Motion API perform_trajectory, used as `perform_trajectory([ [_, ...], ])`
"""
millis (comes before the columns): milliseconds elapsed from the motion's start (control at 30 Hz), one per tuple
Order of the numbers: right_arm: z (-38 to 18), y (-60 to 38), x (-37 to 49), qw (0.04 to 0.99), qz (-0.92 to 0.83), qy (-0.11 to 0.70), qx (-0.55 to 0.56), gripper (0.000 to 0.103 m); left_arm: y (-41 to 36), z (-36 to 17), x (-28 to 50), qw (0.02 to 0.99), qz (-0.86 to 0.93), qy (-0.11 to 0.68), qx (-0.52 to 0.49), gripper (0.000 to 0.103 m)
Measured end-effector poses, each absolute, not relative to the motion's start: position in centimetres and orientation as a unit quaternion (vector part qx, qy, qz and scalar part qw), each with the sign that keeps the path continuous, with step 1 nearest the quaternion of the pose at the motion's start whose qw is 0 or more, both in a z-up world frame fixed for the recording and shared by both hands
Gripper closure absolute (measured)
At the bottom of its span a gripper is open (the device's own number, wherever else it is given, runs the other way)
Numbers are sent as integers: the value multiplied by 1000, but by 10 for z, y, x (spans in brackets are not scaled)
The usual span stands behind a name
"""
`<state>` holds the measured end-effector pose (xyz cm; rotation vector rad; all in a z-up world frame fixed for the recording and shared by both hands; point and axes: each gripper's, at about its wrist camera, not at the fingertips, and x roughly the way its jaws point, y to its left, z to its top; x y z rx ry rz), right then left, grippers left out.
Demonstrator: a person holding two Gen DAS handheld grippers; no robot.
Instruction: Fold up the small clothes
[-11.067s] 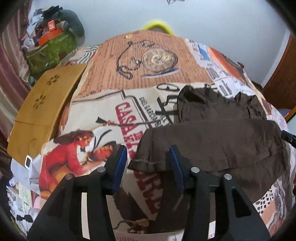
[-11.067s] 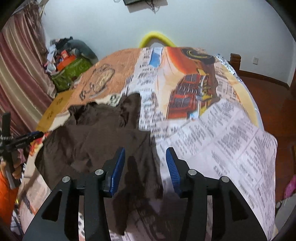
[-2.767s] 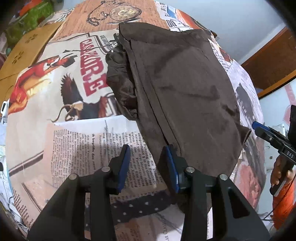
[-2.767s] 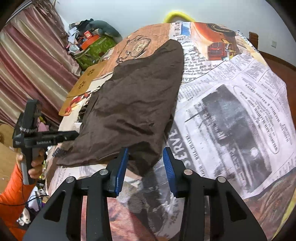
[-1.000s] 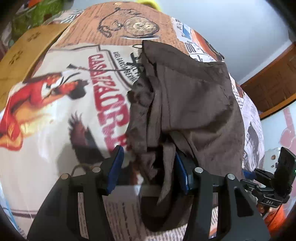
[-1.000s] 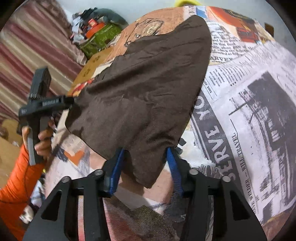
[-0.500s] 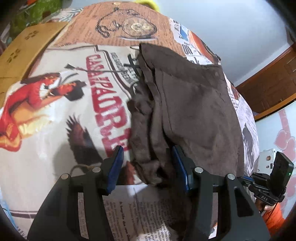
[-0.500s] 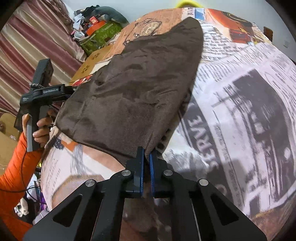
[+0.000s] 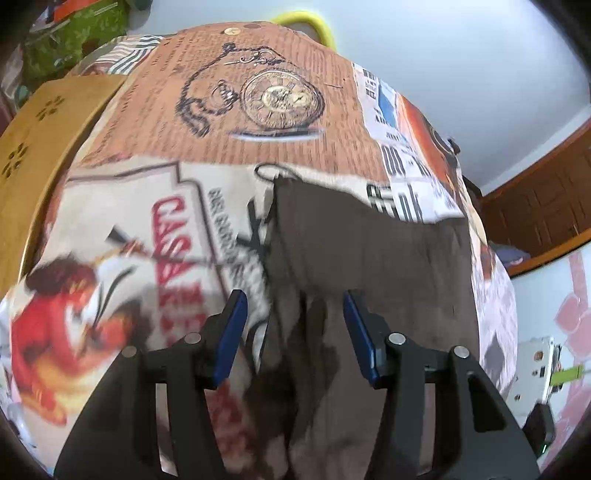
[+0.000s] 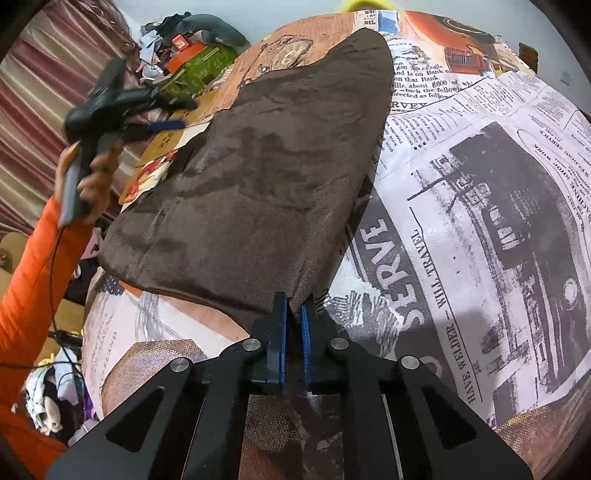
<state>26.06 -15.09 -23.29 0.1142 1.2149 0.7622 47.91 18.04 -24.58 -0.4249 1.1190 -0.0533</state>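
A dark brown garment point(image 10: 273, 177) lies spread on a bed covered by a newspaper-print sheet point(image 10: 480, 206). My right gripper point(image 10: 293, 314) is shut on the garment's near corner. In the left wrist view the garment point(image 9: 373, 251) lies ahead and under my left gripper point(image 9: 293, 310), which is open with its blue pads either side of the garment's left edge. The left gripper also shows in the right wrist view point(image 10: 173, 114), blurred, raised above the garment's far left side and held by a hand in an orange sleeve.
A tan cardboard piece point(image 9: 40, 129) lies along the bed's left edge. Green bags and clutter point(image 10: 195, 55) sit in the far corner by striped curtains point(image 10: 33, 110). A yellow hoop point(image 9: 303, 20) stands behind the bed. A wooden door point(image 9: 546, 199) is on the right.
My right gripper stays clamped on the garment's corner. My left gripper has lifted and swung up and away from the crumpled left edge, staying open.
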Motion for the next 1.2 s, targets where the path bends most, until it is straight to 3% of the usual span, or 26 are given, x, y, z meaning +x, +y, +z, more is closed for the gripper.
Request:
perform_trajectory([
  [133, -232, -154, 264, 744, 355, 562, 68, 83, 181, -262, 519, 823, -5, 539, -179, 50],
  [200, -230, -155, 264, 748, 354, 558, 64, 66, 181, -272, 534, 819, 0, 545, -177, 54],
  [267, -226, -156, 264, 760, 346, 549, 47, 57, 181, -277, 542, 820, 1, 546, -173, 62],
  [333, -226, -157, 267, 766, 340, 544, 41, 56, 178, -281, 549, 824, 1, 542, -163, 87],
  [400, -229, -157, 270, 764, 340, 546, 46, 56, 174, -279, 551, 834, 8, 532, -144, 100],
  [567, -231, -152, 267, 766, 345, 542, 28, 56, 160, -249, 544, 885, 33, 459, -66, 101],
  [667, -231, -147, 266, 766, 345, 542, 18, 56, 158, -243, 549, 885, 53, 459, -59, 101],
  [767, -231, -147, 267, 764, 345, 545, 25, 56, 163, -255, 559, 863, 69, 494, -76, 98],
  [867, -230, -148, 266, 762, 343, 548, 32, 56, 175, -258, 550, 849, 60, 512, -116, 79],
  [933, -231, -151, 267, 761, 342, 550, 42, 56, 184, -248, 533, 850, 50, 505, -142, 62],
  [1000, -231, -157, 271, 757, 341, 555, 60, 56, 191, -235, 510, 858, 47, 491, -142, 54],
  [1200, -231, -155, 272, 754, 340, 556, 82, 56, 194, -225, 435, 851, 25, 515, -103, 48],
])
